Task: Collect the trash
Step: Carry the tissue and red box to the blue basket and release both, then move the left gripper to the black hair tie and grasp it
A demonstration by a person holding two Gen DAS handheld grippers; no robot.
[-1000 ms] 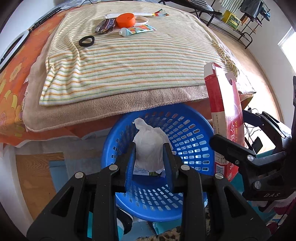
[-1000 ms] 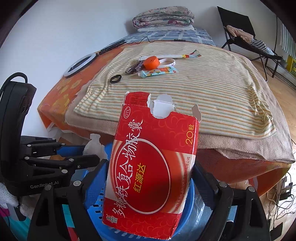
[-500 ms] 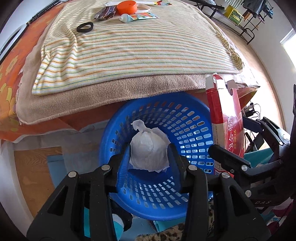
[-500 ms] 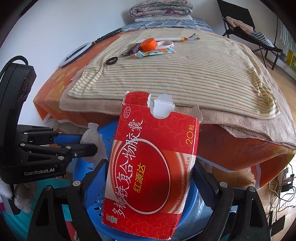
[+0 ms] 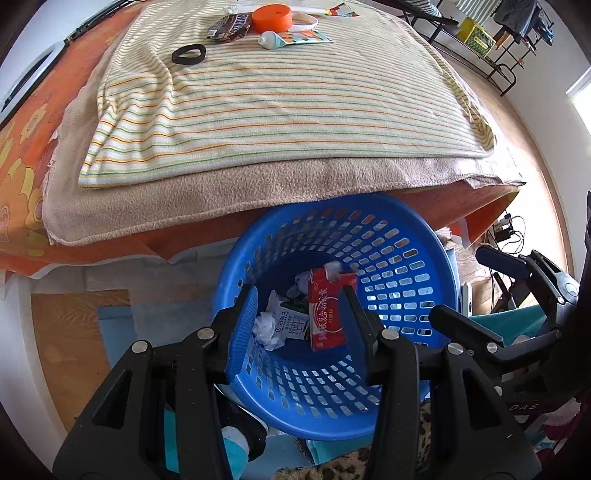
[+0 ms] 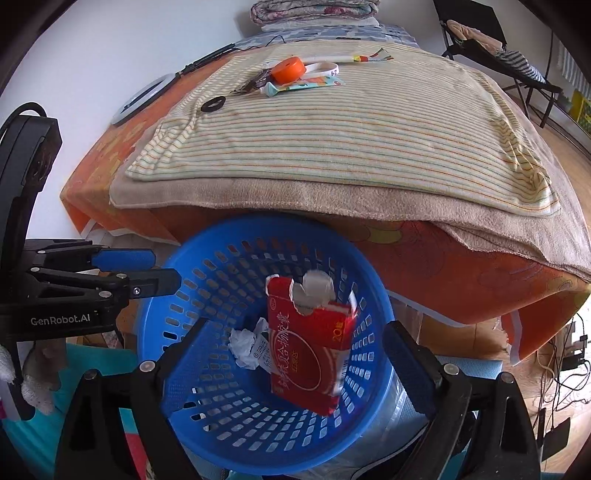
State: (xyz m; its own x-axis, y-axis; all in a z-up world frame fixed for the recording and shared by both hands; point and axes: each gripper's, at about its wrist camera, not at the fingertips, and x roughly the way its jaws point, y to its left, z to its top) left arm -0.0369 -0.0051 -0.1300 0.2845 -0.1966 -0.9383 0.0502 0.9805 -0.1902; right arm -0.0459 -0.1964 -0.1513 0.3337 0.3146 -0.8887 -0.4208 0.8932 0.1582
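A blue perforated basket (image 5: pixel 406 258) (image 6: pixel 207 266) stands on the floor at the bed's near edge. Inside it lie a red medicine box (image 5: pixel 327 314) (image 6: pixel 308 347), a crumpled white tissue (image 5: pixel 267 326) (image 6: pixel 243 345) and a small white carton (image 5: pixel 293 325). My left gripper (image 5: pixel 301 314) is open and empty above the basket. My right gripper (image 6: pixel 295 350) is open and empty above it too. On the striped blanket (image 5: pixel 277 99) at the far end lie a snack wrapper (image 5: pixel 229 29), an orange lid (image 5: pixel 271 16), a small tube (image 5: pixel 291 37) and a black ring (image 5: pixel 188 53).
The bed (image 6: pixel 424 258) with a tan blanket and orange sheet overhangs the basket. Cables (image 6: pixel 569 362) lie on the floor at the right. A folding chair (image 6: pixel 495 48) and a rack (image 5: pixel 498 44) stand beyond the bed. Teal cloth (image 5: pixel 517 321) lies beside the basket.
Both grippers opened. The tissue dropped from the left gripper and the red box from the right gripper into the basket.
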